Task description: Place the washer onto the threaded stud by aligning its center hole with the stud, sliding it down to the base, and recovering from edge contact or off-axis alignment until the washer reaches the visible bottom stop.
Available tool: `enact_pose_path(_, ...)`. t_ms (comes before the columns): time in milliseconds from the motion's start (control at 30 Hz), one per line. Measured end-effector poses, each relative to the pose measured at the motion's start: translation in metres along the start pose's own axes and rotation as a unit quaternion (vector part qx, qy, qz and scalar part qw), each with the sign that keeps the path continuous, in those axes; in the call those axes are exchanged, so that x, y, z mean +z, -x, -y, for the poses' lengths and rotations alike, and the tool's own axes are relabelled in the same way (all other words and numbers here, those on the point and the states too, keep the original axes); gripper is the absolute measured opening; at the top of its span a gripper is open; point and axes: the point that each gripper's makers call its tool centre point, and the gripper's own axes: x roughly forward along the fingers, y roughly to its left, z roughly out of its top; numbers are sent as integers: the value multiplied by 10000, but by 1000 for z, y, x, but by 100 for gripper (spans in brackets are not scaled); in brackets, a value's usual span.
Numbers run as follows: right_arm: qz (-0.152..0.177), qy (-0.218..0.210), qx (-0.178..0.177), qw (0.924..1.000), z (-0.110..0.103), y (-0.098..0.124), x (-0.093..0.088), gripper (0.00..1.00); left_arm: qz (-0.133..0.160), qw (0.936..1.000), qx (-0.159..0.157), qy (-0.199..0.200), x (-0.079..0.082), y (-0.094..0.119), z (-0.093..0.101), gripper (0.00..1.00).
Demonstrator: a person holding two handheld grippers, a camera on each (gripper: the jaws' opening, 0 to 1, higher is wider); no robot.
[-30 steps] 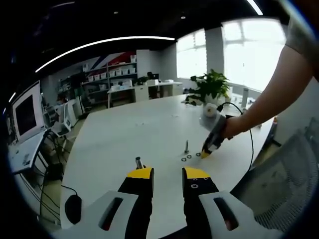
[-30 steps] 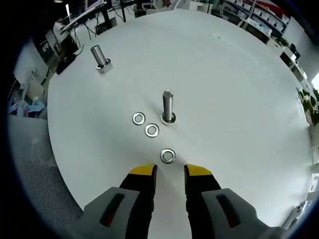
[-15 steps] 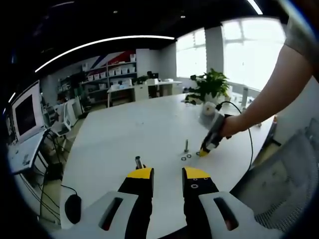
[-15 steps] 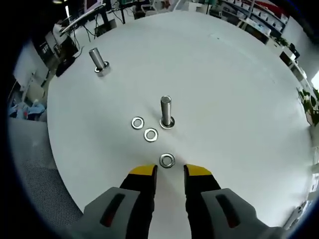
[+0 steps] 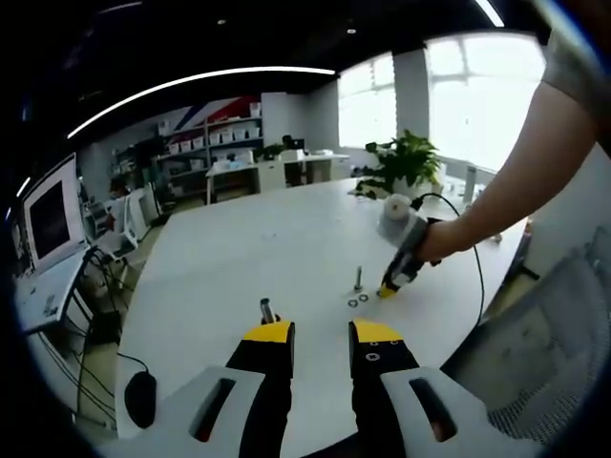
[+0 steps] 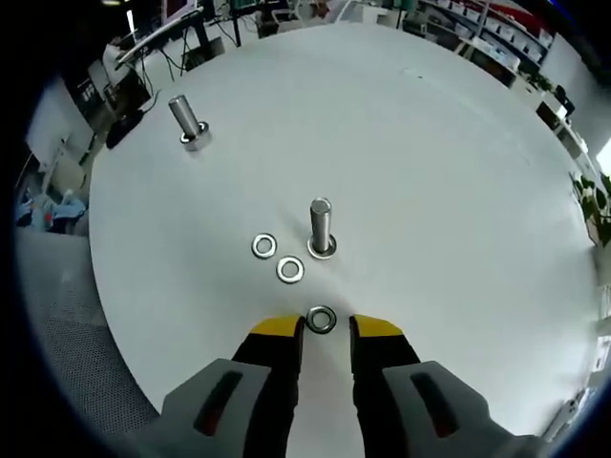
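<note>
In the right gripper view, a threaded stud (image 6: 321,227) stands upright on the white table (image 6: 430,172). Three loose washers lie near it: one (image 6: 264,246) to its left, one (image 6: 290,270) below that, and one (image 6: 321,320) between the yellow tips of my right gripper (image 6: 325,329), which is open around it. A second stud (image 6: 186,120) stands far left. In the left gripper view, my left gripper (image 5: 322,336) is open and holds nothing, just short of that second stud (image 5: 266,311). Beyond it, the right gripper (image 5: 389,286) reaches down beside the first stud (image 5: 358,280) and washers (image 5: 354,301).
A person's arm (image 5: 506,181) holds the right gripper from the right. A mesh chair (image 5: 544,353) stands at the table's near right. A plant (image 5: 406,162) sits at the far edge, a monitor (image 5: 48,219) and desks to the left. A mouse (image 5: 139,400) lies near the left edge.
The right gripper has slid forward, so the nearest washer now lies between its tips rather than ahead of them. The left gripper has stayed still.
</note>
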Motion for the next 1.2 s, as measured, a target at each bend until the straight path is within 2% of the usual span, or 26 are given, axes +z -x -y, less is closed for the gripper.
enact_pose_path(500,-46,148,13,9999,-5,-1,2,16,8,10000,39,3,0,1,-1,20)
enact_pose_path(1200,22,32,58,10000,-10,3,-3,17,7,10000,83,-7,0,1,-3,20)
